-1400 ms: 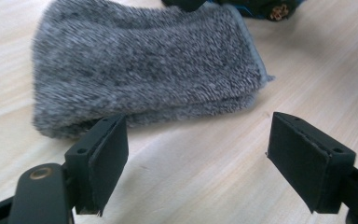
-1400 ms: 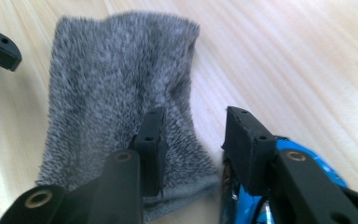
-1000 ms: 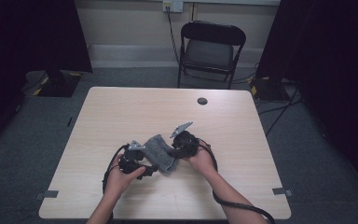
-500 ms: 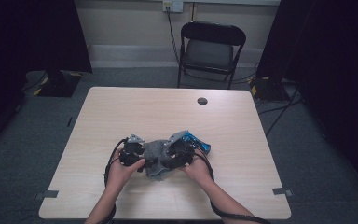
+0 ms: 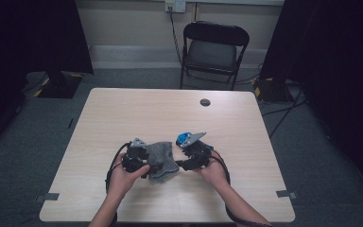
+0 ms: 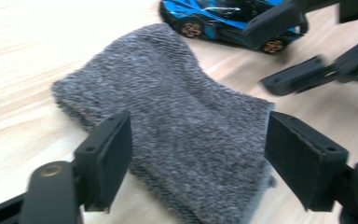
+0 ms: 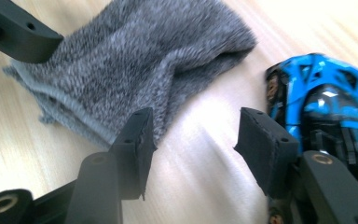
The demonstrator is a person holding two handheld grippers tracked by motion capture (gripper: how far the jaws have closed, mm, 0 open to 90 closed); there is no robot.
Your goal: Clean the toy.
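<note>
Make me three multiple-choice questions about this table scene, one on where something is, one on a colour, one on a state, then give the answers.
1. Where does the grey cloth lie?
A. on the chair
B. on the table between the two grippers
C. on the floor

2. What colour is the toy car?
A. blue and black
B. red
C. yellow

3. How do the right gripper's jaws stand?
A. clamped on the car
B. shut on the cloth
C. apart, nothing pressed between them

Answers: 1 B, the high view shows it on the table beside the left gripper. 2 A, its body is blue with black parts. 3 C, bare tabletop shows between the pads.
</note>
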